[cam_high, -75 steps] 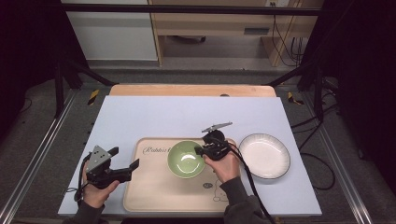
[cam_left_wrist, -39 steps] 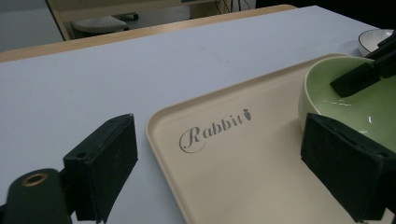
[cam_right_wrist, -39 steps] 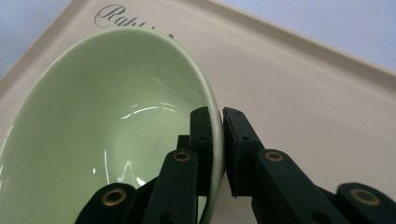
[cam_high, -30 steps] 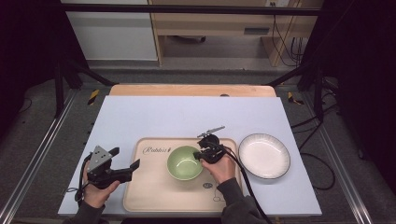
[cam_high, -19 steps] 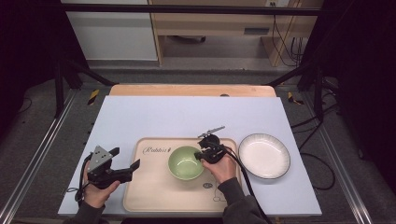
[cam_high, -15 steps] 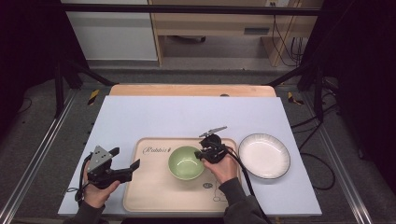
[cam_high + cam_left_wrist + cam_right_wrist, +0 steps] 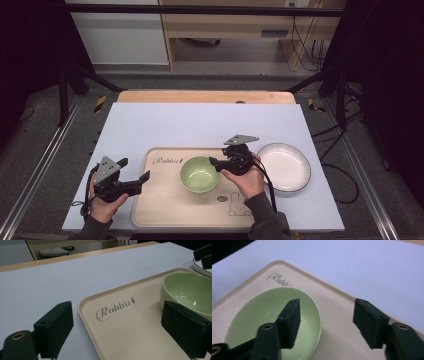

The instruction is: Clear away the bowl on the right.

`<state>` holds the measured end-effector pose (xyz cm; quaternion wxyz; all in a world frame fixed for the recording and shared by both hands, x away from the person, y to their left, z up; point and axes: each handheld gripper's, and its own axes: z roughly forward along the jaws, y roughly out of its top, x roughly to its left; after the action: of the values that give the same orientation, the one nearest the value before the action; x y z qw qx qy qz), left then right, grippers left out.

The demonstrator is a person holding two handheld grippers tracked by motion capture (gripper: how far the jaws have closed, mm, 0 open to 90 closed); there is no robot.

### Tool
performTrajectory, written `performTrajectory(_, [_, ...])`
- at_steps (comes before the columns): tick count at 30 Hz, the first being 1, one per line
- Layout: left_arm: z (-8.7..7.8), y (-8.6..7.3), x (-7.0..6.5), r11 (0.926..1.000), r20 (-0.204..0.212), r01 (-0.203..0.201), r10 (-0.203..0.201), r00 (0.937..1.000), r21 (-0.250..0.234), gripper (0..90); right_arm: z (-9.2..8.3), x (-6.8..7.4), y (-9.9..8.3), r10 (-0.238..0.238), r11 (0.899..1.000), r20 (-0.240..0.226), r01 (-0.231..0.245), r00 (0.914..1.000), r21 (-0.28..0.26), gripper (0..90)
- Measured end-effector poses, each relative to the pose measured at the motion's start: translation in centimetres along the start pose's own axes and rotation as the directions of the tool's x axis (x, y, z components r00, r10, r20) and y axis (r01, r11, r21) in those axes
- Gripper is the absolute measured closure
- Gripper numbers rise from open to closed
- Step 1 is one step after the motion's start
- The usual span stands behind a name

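Note:
A pale green bowl (image 7: 199, 174) stands on the beige tray (image 7: 165, 202), near its middle. My right gripper (image 7: 215, 164) hovers at the bowl's right rim. Its jaws have just been opening and stand apart. In the right gripper view one pad hangs over the inside of the bowl (image 7: 257, 317) and the other over the tray (image 7: 337, 307), with the rim between them and untouched. My left gripper (image 7: 144, 178) rests open at the tray's left edge. In the left gripper view that edge of the tray (image 7: 120, 322) lies between its jaws, with the bowl (image 7: 185, 288) beyond.
A white plate (image 7: 284, 166) with a dark rim lies on the lilac mat (image 7: 200, 125) right of the tray. "Rabbit" lettering (image 7: 168, 161) marks the tray's far left corner. The wooden table edge (image 7: 205, 96) runs behind the mat.
The right gripper's jaws have parted from the bowl's rim, and the hand has drawn slightly up and away. The bowl stays on the tray. The left gripper has not moved.

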<state>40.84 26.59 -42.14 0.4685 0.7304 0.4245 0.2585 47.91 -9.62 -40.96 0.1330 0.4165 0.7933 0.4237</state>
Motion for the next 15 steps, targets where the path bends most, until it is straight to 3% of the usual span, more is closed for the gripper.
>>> performTrajectory(5, [0.1,0.0,0.0,1.0000,0.002,-0.003,0.003,1.0000,0.004,10.4,-1.3,-0.4,-0.5,-0.009,0.996,0.010,0.010,0.9999,-0.085,24.1])
performTrajectory(15, [0.2,-0.2,0.0,1.0000,-0.001,0.002,-0.002,1.0000,0.009,10.3,-3.0,-1.2,-1.7,-0.028,0.990,0.034,0.032,0.9990,-0.139,16.3])
